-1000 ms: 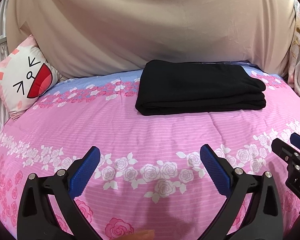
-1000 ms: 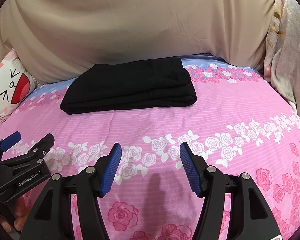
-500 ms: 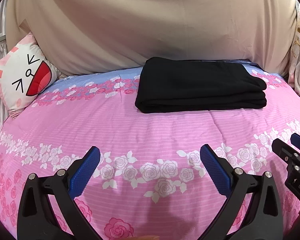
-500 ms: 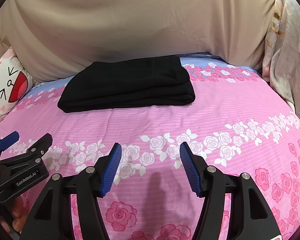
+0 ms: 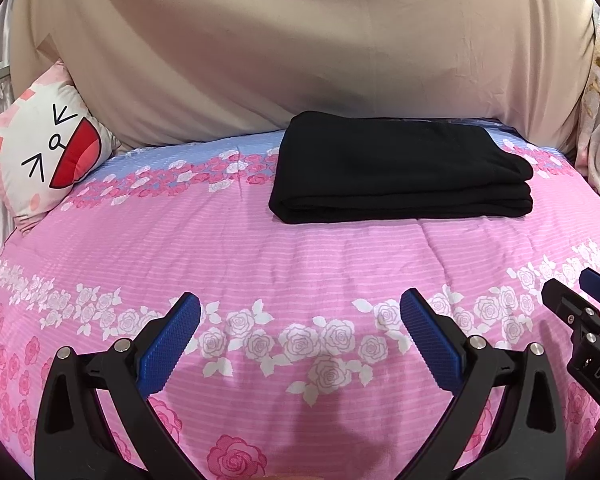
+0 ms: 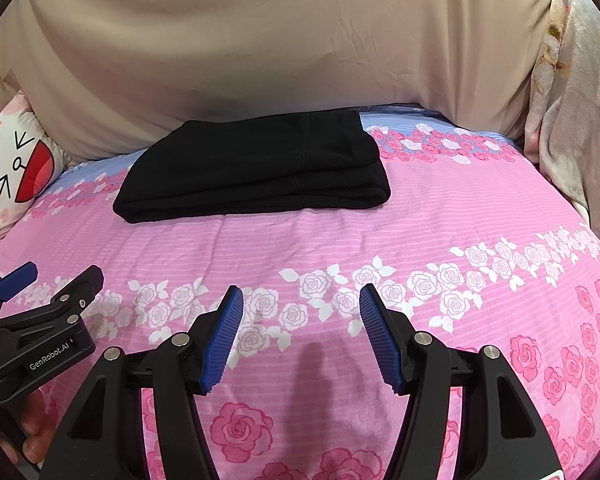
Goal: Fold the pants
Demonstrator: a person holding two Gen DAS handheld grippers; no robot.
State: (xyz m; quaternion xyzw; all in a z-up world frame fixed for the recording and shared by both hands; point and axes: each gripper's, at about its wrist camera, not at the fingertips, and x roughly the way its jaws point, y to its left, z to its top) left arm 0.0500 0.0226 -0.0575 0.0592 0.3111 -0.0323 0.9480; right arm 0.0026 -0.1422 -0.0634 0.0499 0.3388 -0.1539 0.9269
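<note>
Two grippers are in view above a pink rose-print bedspread (image 5: 260, 248), neither touching any item. Left gripper (image 5: 300, 312): jaws wide apart, blue ribbed pads (image 5: 168, 344) facing one another with only bedspread between them. Right gripper (image 6: 300, 304): jaws likewise spread, though more narrowly, nothing held; its blue pads (image 6: 224, 336) hang over the white rose band of the bedspread. In the right wrist view the left gripper also shows at the lower left edge, with fingers (image 6: 32, 428) of the person's hand beneath it.

Black pants (image 5: 400, 168) lie folded into a flat, layered rectangle on the bedspread, at its far side, just in front of the beige draped cloth (image 5: 300, 48) behind the bed. Folded edges face the grippers; the pants are well apart from both. A cat-face cushion (image 5: 48, 148) leans at the bedspread's far left corner, well apart from the pants. Floral fabric (image 6: 576, 112) hangs along the bedspread's right side.
</note>
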